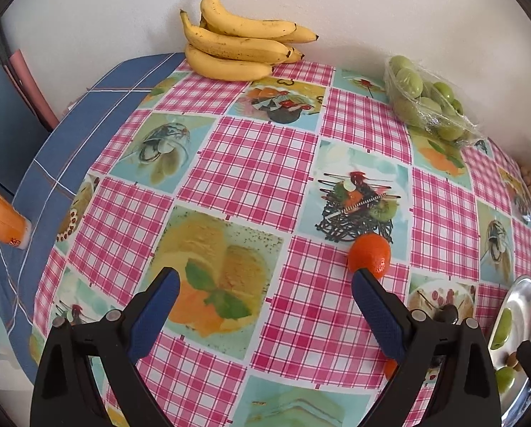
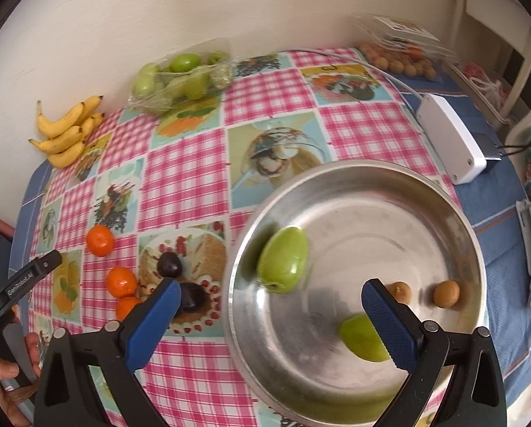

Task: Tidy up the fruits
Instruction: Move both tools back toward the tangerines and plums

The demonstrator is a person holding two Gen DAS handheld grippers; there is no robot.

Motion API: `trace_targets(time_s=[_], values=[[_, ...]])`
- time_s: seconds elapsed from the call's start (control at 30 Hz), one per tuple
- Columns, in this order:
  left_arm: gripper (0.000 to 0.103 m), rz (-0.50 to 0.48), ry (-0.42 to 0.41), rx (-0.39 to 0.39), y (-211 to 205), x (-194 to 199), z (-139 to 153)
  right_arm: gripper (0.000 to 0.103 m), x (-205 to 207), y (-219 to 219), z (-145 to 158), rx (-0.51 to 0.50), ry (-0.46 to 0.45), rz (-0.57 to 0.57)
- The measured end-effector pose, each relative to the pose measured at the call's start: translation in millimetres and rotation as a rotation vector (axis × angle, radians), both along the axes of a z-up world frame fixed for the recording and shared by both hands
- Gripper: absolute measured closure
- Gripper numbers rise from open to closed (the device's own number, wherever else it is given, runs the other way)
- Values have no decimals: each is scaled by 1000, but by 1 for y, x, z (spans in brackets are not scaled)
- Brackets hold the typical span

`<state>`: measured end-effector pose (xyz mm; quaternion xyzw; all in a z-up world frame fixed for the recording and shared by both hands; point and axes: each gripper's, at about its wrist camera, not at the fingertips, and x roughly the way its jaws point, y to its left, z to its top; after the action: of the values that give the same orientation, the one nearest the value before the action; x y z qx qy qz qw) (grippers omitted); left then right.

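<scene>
My right gripper [image 2: 270, 293] is open and empty, hovering over the near side of a steel bowl [image 2: 336, 185]. In the bowl lie two green fruits [image 2: 283, 258] [image 2: 359, 338] and two small brown fruits [image 2: 446, 293]. Left of the bowl, three tangerines [image 2: 100, 240] [image 2: 121, 281] and two dark plums [image 2: 169, 264] lie on the checked tablecloth. My left gripper [image 1: 265, 277] is open and empty above the cloth, its right fingertip [image 1: 363, 277] just in front of a tangerine [image 1: 369, 253]. The bowl edge shows in the left wrist view [image 1: 521, 295].
A banana bunch [image 1: 240, 41] and a plastic pack of green fruit [image 1: 425, 101] lie by the back wall. An orange cup [image 1: 0, 219] stands at the left table edge. A white box [image 2: 450, 135] with cable and a bag of brown fruits [image 2: 400, 57] lie at back right.
</scene>
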<state>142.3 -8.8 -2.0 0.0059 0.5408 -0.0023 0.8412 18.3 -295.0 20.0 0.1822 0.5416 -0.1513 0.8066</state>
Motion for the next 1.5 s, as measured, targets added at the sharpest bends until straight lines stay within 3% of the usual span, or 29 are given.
trace_targets(time_s=[0.73,0.97,1.17,1.37,1.5], values=[[6,47,8,-120,19,11,-5,0,42,60,-9,91,-104,148],[5,34,10,-118,16,16,-8,2,52,70,-23,98,-75,173],[5,-19,17,-87,4,21,-11,12,59,76,-29,96,-59,190],[5,-49,7,-135,-2,26,-12,23,64,78,-35,84,-38,196],[5,-96,-11,-120,-14,28,-10,28,67,79,-40,83,-24,194]])
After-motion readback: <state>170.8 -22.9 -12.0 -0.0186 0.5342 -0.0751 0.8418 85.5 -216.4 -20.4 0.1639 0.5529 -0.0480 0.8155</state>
